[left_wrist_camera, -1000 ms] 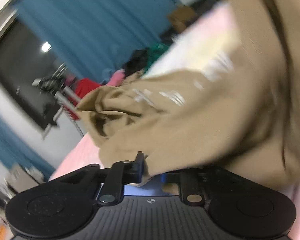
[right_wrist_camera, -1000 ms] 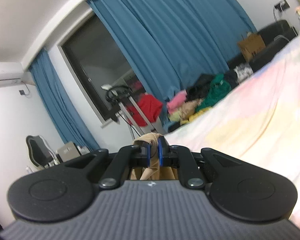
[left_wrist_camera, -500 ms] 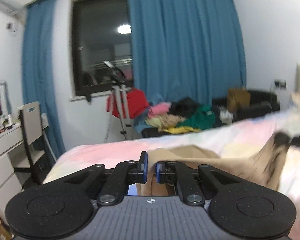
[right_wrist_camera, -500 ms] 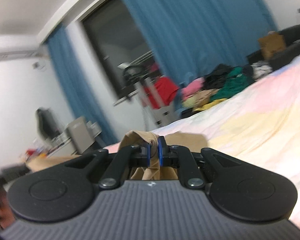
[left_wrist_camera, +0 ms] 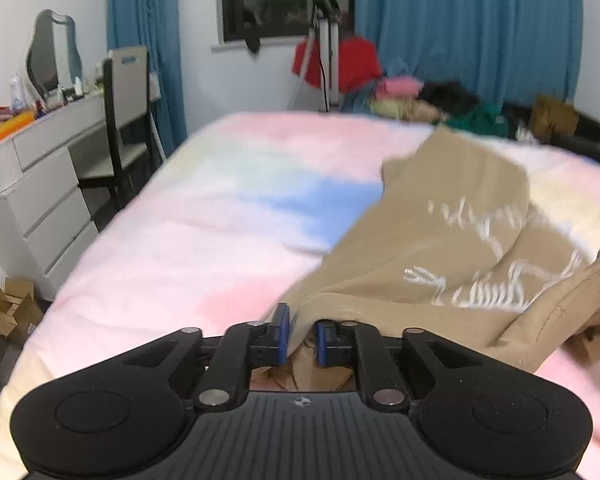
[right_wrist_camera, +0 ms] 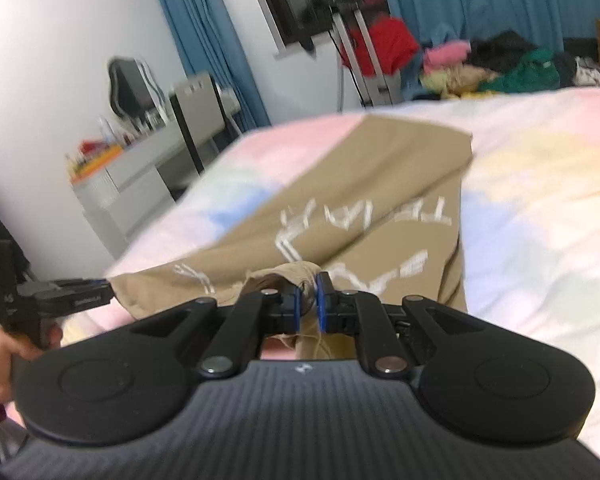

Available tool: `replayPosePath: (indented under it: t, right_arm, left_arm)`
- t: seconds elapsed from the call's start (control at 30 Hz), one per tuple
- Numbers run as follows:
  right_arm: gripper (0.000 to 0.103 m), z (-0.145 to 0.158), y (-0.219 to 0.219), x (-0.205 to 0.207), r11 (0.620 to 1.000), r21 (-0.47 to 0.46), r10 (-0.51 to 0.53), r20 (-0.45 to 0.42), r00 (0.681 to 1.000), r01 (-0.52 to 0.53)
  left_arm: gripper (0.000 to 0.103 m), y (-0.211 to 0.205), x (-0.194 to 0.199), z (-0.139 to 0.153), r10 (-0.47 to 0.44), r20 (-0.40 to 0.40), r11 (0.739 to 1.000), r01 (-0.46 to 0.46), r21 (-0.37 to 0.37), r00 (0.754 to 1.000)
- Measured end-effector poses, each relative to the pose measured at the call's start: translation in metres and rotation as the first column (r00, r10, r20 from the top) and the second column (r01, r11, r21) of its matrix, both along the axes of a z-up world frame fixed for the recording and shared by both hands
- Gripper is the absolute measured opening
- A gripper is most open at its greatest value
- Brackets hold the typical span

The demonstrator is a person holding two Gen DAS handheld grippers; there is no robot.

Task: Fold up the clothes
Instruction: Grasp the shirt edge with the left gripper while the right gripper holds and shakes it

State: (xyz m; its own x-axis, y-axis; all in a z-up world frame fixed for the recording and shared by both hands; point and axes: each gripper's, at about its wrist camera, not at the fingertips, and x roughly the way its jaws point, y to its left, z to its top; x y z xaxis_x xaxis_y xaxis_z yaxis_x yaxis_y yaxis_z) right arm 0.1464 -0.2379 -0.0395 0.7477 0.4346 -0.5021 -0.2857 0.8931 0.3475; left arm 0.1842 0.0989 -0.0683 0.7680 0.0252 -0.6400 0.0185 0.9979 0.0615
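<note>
Right wrist view is showing the right gripper (right_wrist_camera: 309,297) pinching a bunched edge of the tan shirt (right_wrist_camera: 364,200), its blue pads pressed together on the cloth. Off to the side, the left gripper (right_wrist_camera: 96,287) is gripping another edge of the same shirt, and in its own view the blue fingers (left_wrist_camera: 281,330) are standing slightly apart with fabric running between them, so that hold looks lighter. Most of the shirt is lying across the pastel bedspread (left_wrist_camera: 204,216), printed side up, with the far part creased and doubled over.

To do this step well, both hands should be pulling the held edge taut and level, keeping it low over the bed so the far creases are smoothed out. The left grip likely needs tightening before any sharper tug, or the cloth may slip.
</note>
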Motion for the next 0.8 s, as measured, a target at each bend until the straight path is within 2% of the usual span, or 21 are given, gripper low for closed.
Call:
replayPosePath:
  t: [0.03,0.1,0.17,0.2,0.3,0.4,0.5,0.63,0.73,0.8]
  right_arm:
    - [0.013,-0.003,0.003,0.003,1.0,-0.015,-0.006,-0.013,1.0,0.006]
    - [0.013,-0.006,0.007,0.005,0.999,-0.029,-0.024,-0.031,0.999,0.023]
    - [0.013,-0.006,0.006,0.007,0.999,-0.013,-0.042,-0.042,0.998,0.041]
    - [0.013,-0.007,0.005,0.009,0.999,-0.006,-0.05,-0.047,0.998,0.05]
    - [0.013,-0.004,0.004,0.011,0.998,0.001,-0.057,-0.036,0.998,0.057]
    - [0.013,-0.002,0.005,0.012,0.998,0.019,-0.064,-0.026,0.998,0.065]
    - [0.013,-0.002,0.003,0.014,0.995,0.048,-0.086,-0.022,0.996,0.087]
    - [0.013,-0.008,-0.003,0.022,0.985,0.105,-0.135,-0.048,0.99,0.139]
    - [0.013,-0.014,-0.008,0.028,0.974,0.15,-0.159,-0.072,0.985,0.169]
    - [0.013,-0.016,-0.01,0.03,0.971,0.161,-0.165,-0.078,0.983,0.176]
  left_arm:
    - [0.028,0.002,0.001,-0.003,0.005,-0.014,1.0,-0.005,0.005,1.0]
    - [0.048,0.007,0.0,-0.003,0.017,-0.035,1.0,-0.017,-0.004,0.999]
    - [0.062,0.014,-0.013,0.0,0.033,-0.041,0.999,-0.034,-0.025,0.999]
    - [0.064,0.016,-0.02,0.001,0.04,-0.037,0.999,-0.041,-0.022,0.999]
    - [0.067,0.007,-0.043,0.007,0.029,0.012,0.997,-0.03,0.066,0.999]
    - [0.071,-0.023,-0.068,0.013,-0.1,0.108,0.983,0.082,0.163,0.989]
    - [0.071,-0.059,-0.079,0.005,-0.23,0.139,0.949,0.191,0.249,0.963]
    - [0.07,-0.113,-0.082,-0.027,-0.38,0.11,0.853,0.302,0.425,0.918]
    - [0.071,-0.14,-0.081,-0.046,-0.42,0.123,0.803,0.305,0.512,0.899]
    - [0.071,-0.149,-0.072,-0.056,-0.397,0.158,0.795,0.252,0.552,0.904]
